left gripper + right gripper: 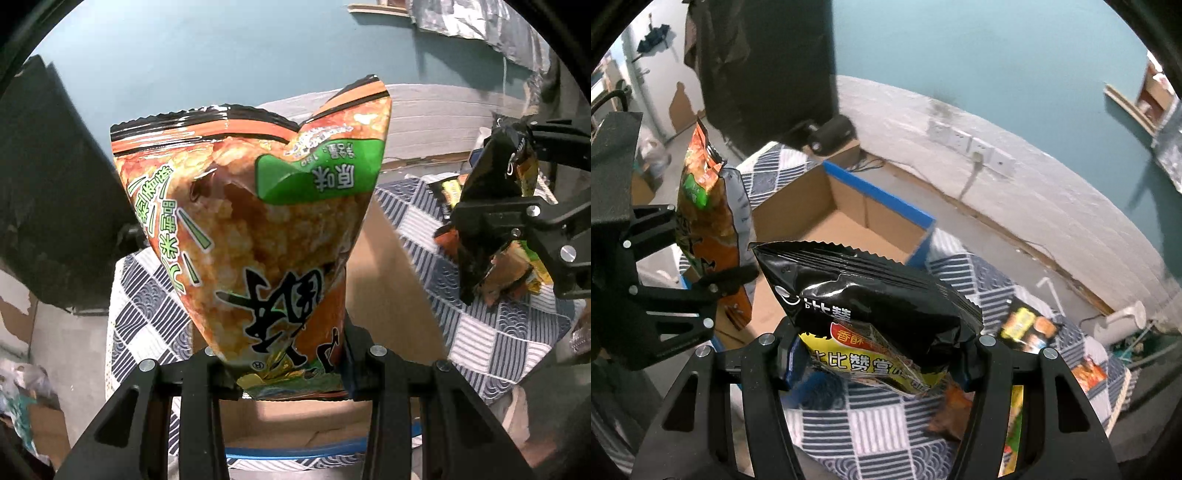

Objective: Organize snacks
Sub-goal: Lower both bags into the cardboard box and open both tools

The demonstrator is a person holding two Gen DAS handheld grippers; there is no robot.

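Two snack bags are in the air, one per gripper. Orange bag [255,236], green label patch, printed with rice-cracker art: clamped at its bottom seam between the fingers of the left gripper [284,369], body standing up and away from the camera, top edge crumpled and folded inward. Seen from the right wrist, the same bag [709,229] hangs side-on at the left, pinched in the left gripper [713,273], above the near corner of the cardboard box.

Black bag [871,295], serrated top seam, with yellow and red print low on its front: pinched across its lower part by the right gripper [879,354], jaws closed onto it, bag tilted up and left. From the left wrist it shows at the right edge [491,192], squeezed in the right gripper [487,218].

Cardboard box [849,206], open-topped, blue tape along its rim, appears empty inside; sits on a blue-and-white patterned cloth [886,428]. Both held bags are over or just beside the box's near side.

More snack packets lie loose on the cloth to the right: a yellow-and-black one [1030,328], an orange one [1087,373], a brownish one [951,410] just under the right gripper's fingers.

Beyond: teal wall, white wall sockets [971,146].
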